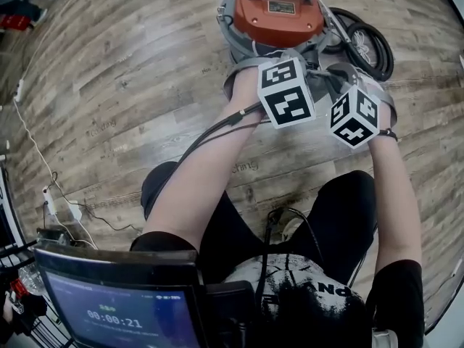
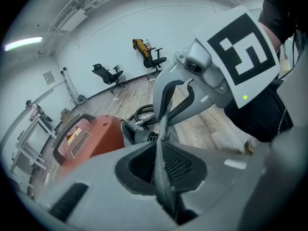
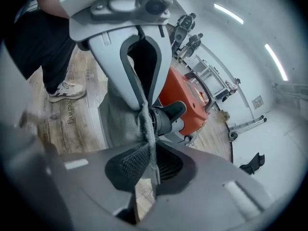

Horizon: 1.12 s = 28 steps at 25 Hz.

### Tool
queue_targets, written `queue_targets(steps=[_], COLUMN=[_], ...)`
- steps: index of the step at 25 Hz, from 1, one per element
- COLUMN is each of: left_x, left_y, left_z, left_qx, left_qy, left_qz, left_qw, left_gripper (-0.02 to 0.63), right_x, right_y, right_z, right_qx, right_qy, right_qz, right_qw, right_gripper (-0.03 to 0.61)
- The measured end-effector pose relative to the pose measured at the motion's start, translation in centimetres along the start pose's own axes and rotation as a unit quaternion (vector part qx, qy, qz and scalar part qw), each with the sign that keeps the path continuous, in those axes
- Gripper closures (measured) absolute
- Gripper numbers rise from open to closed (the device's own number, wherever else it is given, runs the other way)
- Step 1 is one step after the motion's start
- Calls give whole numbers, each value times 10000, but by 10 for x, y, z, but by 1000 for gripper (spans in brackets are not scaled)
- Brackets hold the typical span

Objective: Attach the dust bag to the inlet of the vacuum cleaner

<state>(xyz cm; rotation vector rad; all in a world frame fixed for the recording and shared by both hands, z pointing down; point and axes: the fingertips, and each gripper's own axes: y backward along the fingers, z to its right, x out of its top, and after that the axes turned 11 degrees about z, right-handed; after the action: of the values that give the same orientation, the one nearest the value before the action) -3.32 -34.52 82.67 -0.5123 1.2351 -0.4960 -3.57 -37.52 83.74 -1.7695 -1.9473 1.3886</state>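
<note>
Fingers (image 2: 180,162) of left gripper (image 2: 161,153) and right gripper (image 3: 147,160) both clamped on dust bag (image 3: 122,114) — vacuum cleaner (image 1: 279,9) inlet (image 3: 166,117) just beyond.

Right gripper (image 3: 150,166) fingers (image 3: 131,162) pinched tight on edge of grey dust bag (image 3: 120,117). Left gripper (image 3: 143,99) opposite, above, clamping same fabric. Bag hangs between them, just in front of black inlet (image 3: 167,115) of orange vacuum cleaner (image 3: 187,97). Wood floor (image 3: 62,126) below, person's shoe (image 3: 66,91) at left.

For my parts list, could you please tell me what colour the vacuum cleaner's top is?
Vacuum cleaner's top: orange-red, best in the head view.
</note>
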Motion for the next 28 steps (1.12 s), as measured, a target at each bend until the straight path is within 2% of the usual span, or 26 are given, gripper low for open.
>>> queue_targets(steps=[7,11,15,18,20,25,28], left_x=[-30,-19,-3,0,-6,-31,-30], left_y=[-1,-3,0,-2,-2,-1,-3], left_z=[0,-3,-2,-3,-2,-5,-6], left_qx=[-25,66,53,87,71,-1,60], left_qy=[198,-72,-9,-48,-44,317,154], left_qz=[-374,-296,-31,13,-74,-362,-410], left_qw=[9991,9995,10000,10000,9999,9988,9990], left_gripper=[580,571,568,572,577,578,577], right_x=[25,13,-2,-6,-1,25,21], right_y=[5,6,-2,-7,-6,-2,-1], right_z=[-1,-4,-4,-2,0,4,3], right_qx=[-49,-28,-32,-27,-23,-147,-247], right_qy=[360,106,-127,-217,-82,293,200], right_qz=[99,47,-48,-35,-27,94,210], right_qw=[9993,9999,9999,9998,10000,9994,9993], right_gripper=[543,546,546,545,545,541,541])
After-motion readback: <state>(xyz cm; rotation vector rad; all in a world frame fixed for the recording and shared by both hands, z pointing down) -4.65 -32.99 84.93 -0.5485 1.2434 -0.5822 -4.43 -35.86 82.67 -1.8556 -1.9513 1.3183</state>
